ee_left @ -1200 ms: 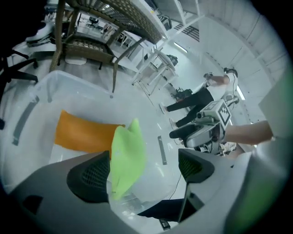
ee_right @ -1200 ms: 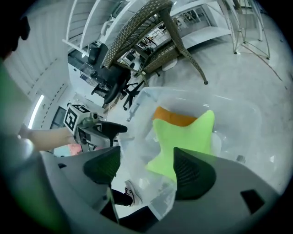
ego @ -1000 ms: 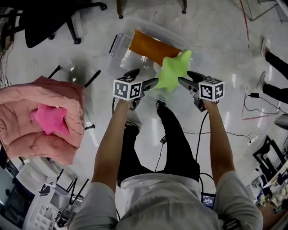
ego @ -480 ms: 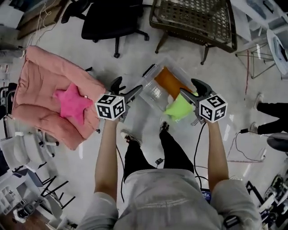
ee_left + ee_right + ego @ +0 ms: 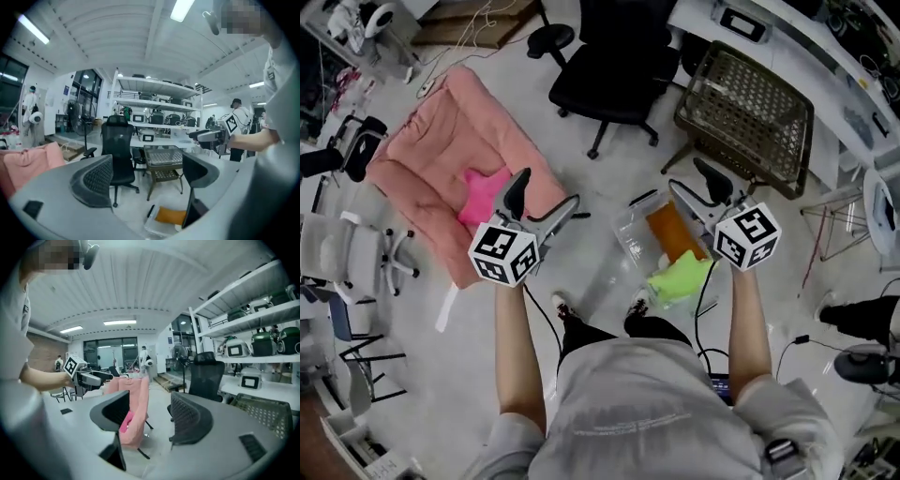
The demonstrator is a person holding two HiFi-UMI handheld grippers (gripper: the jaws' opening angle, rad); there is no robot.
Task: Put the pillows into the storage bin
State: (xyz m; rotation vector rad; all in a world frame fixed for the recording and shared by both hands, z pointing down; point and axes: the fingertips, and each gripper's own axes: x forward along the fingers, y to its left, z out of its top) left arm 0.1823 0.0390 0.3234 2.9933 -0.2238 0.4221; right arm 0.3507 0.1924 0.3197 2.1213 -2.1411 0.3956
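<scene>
The clear bin [image 5: 630, 230] holds an orange pillow [image 5: 673, 232]. A green pillow [image 5: 680, 279] sits at its near end. A pink star pillow [image 5: 485, 193] lies on the pink cushion [image 5: 431, 155]. Bare floor [image 5: 595, 246] lies between them. The left gripper [image 5: 546, 192] is apart and empty. The right gripper [image 5: 689, 180] has just been closing a bit, but it is apart and empty too.

Lime green star pillow [image 5: 680, 278], orange pillow [image 5: 672, 230] inside the clear storage bin [image 5: 630, 228], hot pink star pillow [image 5: 485, 192] on a salmon-pink cushion [image 5: 436, 150], black office chair [image 5: 614, 66], pale grey floor [image 5: 609, 183].
</scene>
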